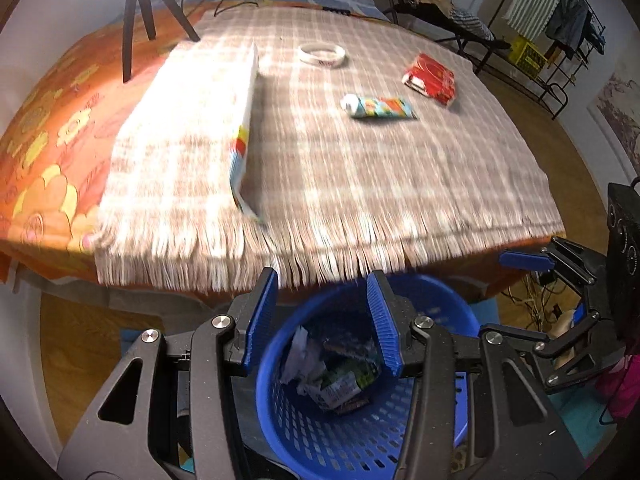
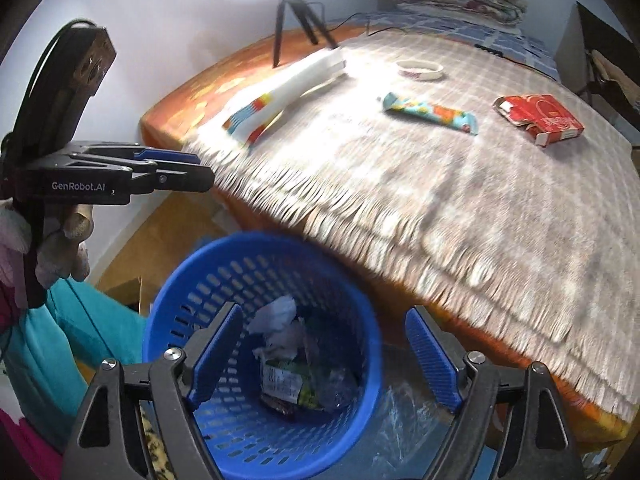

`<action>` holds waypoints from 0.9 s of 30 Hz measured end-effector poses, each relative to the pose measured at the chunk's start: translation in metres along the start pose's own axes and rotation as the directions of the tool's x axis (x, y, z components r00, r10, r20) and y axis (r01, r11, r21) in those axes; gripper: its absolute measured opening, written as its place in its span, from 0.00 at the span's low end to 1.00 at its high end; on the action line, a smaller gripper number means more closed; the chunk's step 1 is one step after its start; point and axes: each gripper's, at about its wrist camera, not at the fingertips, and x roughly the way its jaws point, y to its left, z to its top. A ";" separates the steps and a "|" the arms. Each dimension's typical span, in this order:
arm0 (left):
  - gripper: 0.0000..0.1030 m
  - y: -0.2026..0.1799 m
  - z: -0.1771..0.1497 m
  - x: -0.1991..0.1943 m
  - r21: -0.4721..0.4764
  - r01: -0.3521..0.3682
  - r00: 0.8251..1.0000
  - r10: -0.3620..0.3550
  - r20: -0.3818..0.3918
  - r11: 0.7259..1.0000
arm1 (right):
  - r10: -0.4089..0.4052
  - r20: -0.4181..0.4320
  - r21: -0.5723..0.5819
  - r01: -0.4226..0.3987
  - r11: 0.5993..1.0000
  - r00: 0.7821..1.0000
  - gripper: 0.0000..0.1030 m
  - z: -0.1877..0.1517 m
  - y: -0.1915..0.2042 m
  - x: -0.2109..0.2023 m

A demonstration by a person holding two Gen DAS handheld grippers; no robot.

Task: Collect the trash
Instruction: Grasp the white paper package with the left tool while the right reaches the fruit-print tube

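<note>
both tongs hang over the blue bin [image 2: 260,344] by the bed's edge, left tongs [image 1: 326,320] and right tongs [image 2: 324,356] spread apart and empty. trash waits on the blanket [image 1: 360,184]: long box [image 1: 244,136], tube [image 1: 378,107], red carton [image 1: 430,78], tape ring [image 1: 322,55]. best go for the near box first, gripping across its thin sides.

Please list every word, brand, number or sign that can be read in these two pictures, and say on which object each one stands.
"GenRobot.AI": white letters on the black body of the left gripper, seen in the right wrist view.

Too blurred to read: print on the red cardboard box, on the colourful squeezed tube, on the long white carton, and the label on a wrapper inside the blue perforated plastic basket.
</note>
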 end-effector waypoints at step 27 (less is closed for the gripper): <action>0.46 0.035 0.095 0.041 -0.078 -0.065 0.998 0.066 0.004 0.995 | -0.050 0.038 -0.054 0.052 0.997 0.998 0.83 0.100 -0.051 0.020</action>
